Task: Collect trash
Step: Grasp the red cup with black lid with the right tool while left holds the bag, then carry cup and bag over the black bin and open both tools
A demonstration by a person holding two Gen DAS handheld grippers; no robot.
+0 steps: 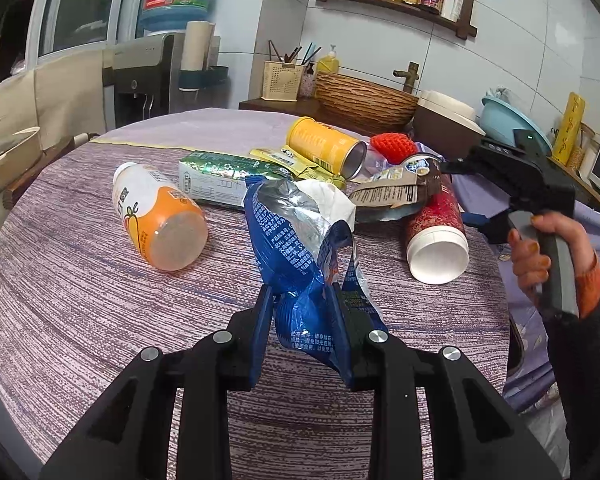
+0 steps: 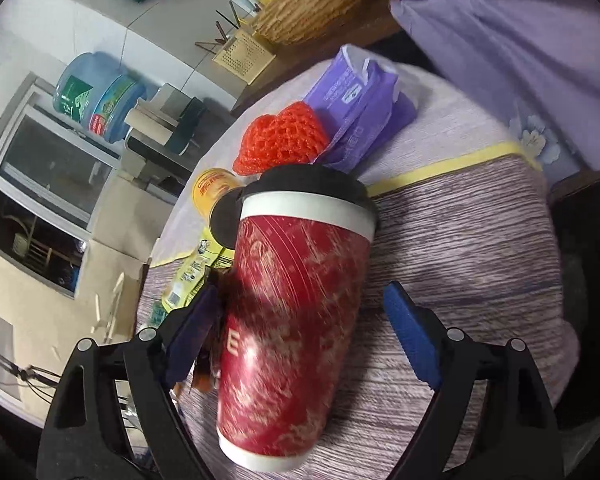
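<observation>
My left gripper (image 1: 302, 304) is shut on a crumpled blue foil snack bag (image 1: 296, 236) and holds it just above the round table (image 1: 80, 288). My right gripper (image 2: 304, 312) is open, its blue pads on either side of a red paper cup (image 2: 296, 312) with a black lid that lies on its side; the right pad stands clear of it. In the left wrist view the same cup (image 1: 436, 232) lies at the right with the right gripper (image 1: 452, 168) over it. An orange bottle (image 1: 160, 216), a green carton (image 1: 224, 176) and a yellow can (image 1: 324, 148) lie nearby.
A red mesh net (image 2: 280, 140) and a purple pack (image 2: 360, 108) lie beyond the cup. A brown wrapper (image 1: 396, 188) rests on the cup. A wicker basket (image 1: 360, 96), a utensil holder (image 1: 282, 80) and a water dispenser (image 1: 148, 72) stand behind the table.
</observation>
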